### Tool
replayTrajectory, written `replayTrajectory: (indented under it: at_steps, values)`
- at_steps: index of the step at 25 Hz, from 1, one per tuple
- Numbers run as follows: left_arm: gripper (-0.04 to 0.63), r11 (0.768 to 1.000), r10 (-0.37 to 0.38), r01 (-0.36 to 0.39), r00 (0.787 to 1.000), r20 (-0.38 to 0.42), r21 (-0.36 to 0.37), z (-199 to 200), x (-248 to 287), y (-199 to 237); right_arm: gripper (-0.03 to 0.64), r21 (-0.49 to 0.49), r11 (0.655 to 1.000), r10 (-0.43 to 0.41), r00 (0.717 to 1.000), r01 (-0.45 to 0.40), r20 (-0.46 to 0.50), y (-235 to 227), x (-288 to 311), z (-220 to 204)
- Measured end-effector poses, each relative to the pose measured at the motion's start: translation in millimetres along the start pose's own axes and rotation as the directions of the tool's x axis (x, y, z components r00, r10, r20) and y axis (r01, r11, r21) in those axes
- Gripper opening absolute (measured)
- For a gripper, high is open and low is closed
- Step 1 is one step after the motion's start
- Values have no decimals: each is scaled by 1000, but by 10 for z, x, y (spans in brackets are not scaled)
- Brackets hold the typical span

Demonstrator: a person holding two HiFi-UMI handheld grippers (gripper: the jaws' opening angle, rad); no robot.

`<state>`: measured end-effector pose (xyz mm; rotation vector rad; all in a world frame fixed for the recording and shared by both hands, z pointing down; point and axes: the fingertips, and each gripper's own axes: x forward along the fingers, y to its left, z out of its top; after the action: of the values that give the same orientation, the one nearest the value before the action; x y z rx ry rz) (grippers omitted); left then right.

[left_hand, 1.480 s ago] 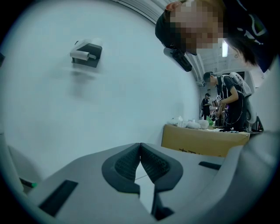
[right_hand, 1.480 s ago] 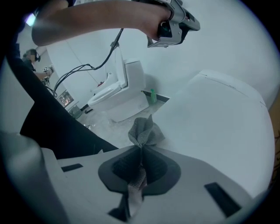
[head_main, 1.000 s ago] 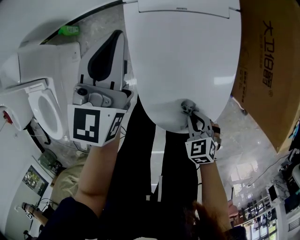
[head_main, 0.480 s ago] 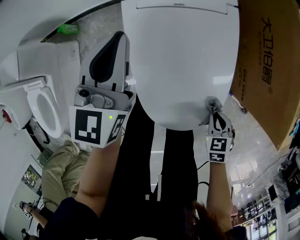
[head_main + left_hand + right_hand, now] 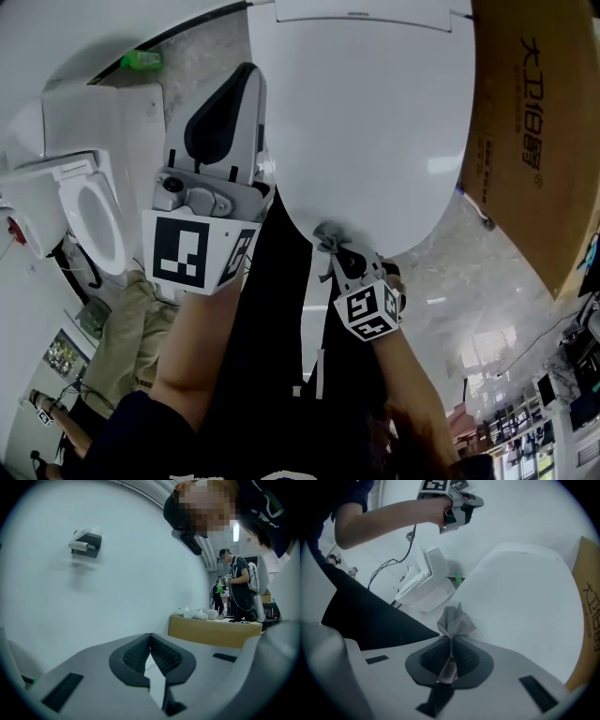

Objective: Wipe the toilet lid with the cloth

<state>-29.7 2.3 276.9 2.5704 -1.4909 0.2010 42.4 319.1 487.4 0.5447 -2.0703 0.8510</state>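
Left gripper (image 5: 150, 635), jaws together, before white wall (image 5: 93, 602)

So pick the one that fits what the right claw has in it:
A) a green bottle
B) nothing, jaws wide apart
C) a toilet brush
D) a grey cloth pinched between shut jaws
D: the right gripper view shows the grey cloth pinched in the right claw, over the toilet lid.

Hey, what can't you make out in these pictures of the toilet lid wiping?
1. Head view: whether the cloth touches the toilet lid. The bunched cloth and the right claw hide the contact.
2. Head view: the lid's hinge end, cut off by the top edge.
3. Head view: the green thing, too small to name.
4. Head view: the cardboard box, cut off at the right edge.
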Motion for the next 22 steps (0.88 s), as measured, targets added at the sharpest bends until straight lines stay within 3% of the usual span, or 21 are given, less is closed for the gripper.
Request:
replayTrajectory:
  at_steps: [5,9,12,16,19,22]
  values:
    - [20,1000,9,-9,1000,12,20,306,-26,2,34,134,987,-110,977,85,184,-411,-535,575]
    - [20,1000,10,-12,999,52,28,777,-88,-44,34,156,965,-250,913,209,321,-986,-1320,1173]
    - [20,999,11,-14,998,69,49,1176,-139,-69,34,176,934,-356,820,310,447,-1363,-2051,1747]
    - [20,997,26,-32,996,85,63,1760,-250,-77,34,198,894,-432,655,402,619,-1569,-3115,2470]
    - [20,996,40,-47,995,96,71,2241,-392,-69,34,220,875,-444,534,430,720,-1472,-3904,2948]
    - [20,995,50,-59,992,115,78,2730,-538,-106,34,209,865,-419,430,455,800,-1237,-4602,3346]
